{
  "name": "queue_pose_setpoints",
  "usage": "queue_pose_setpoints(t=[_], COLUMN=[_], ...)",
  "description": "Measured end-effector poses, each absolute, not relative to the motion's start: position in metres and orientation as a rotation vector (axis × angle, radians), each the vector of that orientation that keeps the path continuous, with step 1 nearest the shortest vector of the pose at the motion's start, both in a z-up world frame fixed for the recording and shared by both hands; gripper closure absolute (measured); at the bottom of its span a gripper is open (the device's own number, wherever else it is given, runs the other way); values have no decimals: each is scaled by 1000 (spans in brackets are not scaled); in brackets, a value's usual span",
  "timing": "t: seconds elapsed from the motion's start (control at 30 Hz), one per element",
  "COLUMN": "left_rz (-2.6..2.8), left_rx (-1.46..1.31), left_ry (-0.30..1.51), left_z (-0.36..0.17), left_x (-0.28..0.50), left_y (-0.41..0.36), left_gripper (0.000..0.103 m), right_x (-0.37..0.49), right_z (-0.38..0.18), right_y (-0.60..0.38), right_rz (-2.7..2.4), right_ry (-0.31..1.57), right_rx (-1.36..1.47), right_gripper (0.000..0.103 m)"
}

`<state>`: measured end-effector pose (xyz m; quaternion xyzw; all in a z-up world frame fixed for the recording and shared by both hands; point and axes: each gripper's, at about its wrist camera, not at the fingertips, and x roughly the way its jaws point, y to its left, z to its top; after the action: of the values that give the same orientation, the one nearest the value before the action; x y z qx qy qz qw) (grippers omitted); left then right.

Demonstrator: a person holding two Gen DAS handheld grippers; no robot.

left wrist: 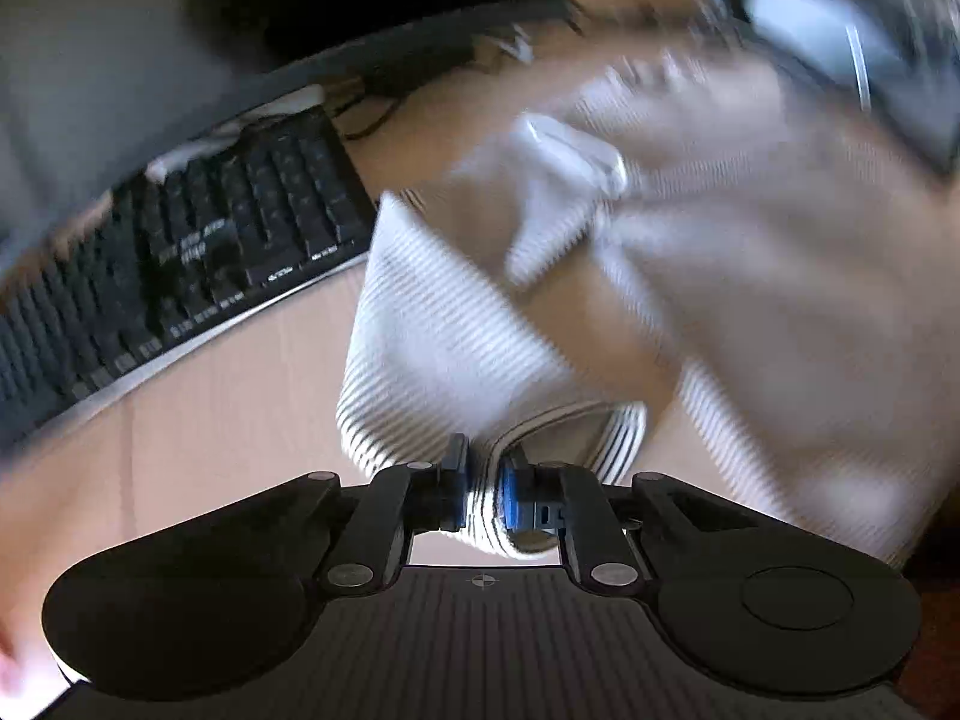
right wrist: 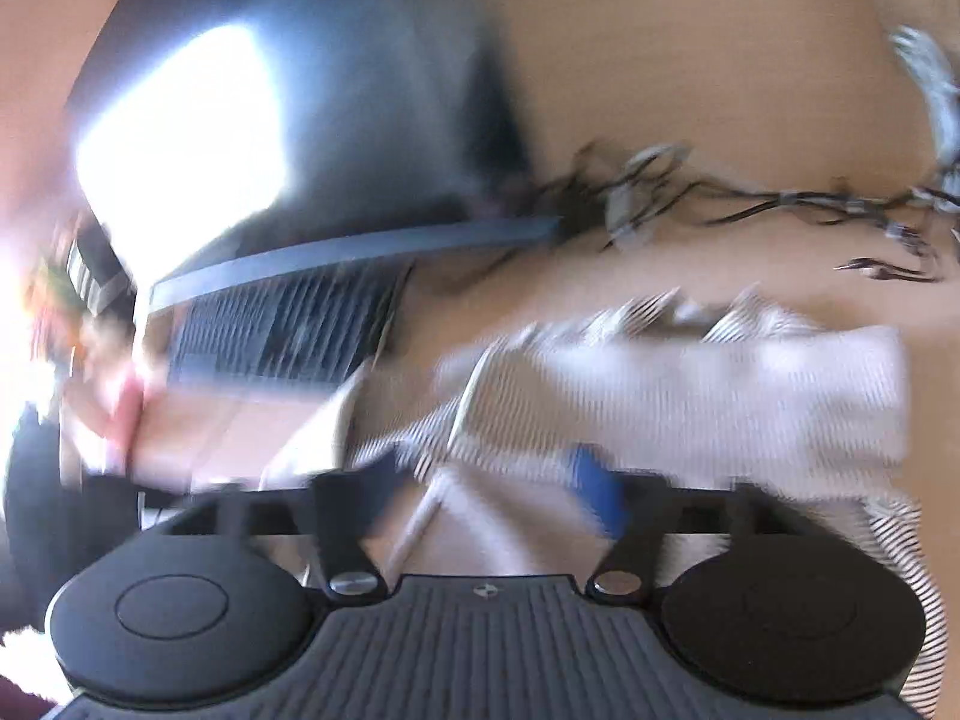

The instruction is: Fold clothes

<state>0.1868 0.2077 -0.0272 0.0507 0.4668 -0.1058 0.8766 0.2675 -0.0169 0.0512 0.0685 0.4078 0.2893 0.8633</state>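
A white garment with thin dark stripes [left wrist: 630, 252] lies bunched on the tan table. My left gripper [left wrist: 483, 480] is shut on a striped edge of it near the collar opening, and the cloth runs up and right from the jaws. In the blurred right wrist view the same striped garment [right wrist: 690, 384] spreads across the table just ahead of my right gripper [right wrist: 498, 480]. Its jaws stand wide apart, with the blue pad [right wrist: 594, 492] over the cloth and nothing held between them.
A black keyboard [left wrist: 180, 264] lies to the left of the garment, with a monitor [right wrist: 288, 138] behind it. Dark cables [right wrist: 750, 198] trail across the table at the back. A grey object [left wrist: 852, 30] sits at the far right.
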Motion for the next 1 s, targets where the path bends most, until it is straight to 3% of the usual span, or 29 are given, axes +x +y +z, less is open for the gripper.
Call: queue_pose_setpoints(t=[0.13, 0.2, 0.3, 0.33, 0.4, 0.43, 0.5, 0.57, 0.6, 0.73, 0.83, 1.0], left_rz=[-231, -239, -270, -282, -307, -315, -321, -301, -286, -266, -282, -287], left_rx=[-115, -161, -238, -261, -306, -324, -349, -346, -336, -343, -310, -197], left_ry=[954, 941, 912, 895, 862, 840, 791, 748, 734, 765, 815, 856], left_z=[-4, 6, 20, 25, 35, 40, 50, 57, 59, 49, 35, 21], left_x=[202, 206, 211, 212, 213, 214, 214, 216, 217, 228, 237, 239], left_y=[218, 215, 209, 206, 199, 197, 193, 190, 188, 178, 160, 135], left_gripper=[91, 91, 91, 91, 91, 88, 70, 36, 28, 16, 13, 9], right_x=[260, 263, 269, 272, 277, 280, 288, 303, 311, 336, 349, 346], right_z=[41, 39, 36, 35, 36, 39, 50, 66, 75, 112, 128, 99], right_y=[10, 18, 26, 28, 32, 34, 26, 8, -2, -56, -95, -119], right_rz=[758, 770, 757, 755, 742, 728, 681, 617, 580, 434, 355, 489], right_ry=[929, 941, 942, 942, 924, 901, 832, 766, 731, 599, 568, 737], right_rx=[190, 207, 219, 223, 201, 167, 81, 20, -6, -49, -30, 197], right_gripper=[71, 58, 56, 58, 97, 97, 99, 100, 103, 103, 103, 96])
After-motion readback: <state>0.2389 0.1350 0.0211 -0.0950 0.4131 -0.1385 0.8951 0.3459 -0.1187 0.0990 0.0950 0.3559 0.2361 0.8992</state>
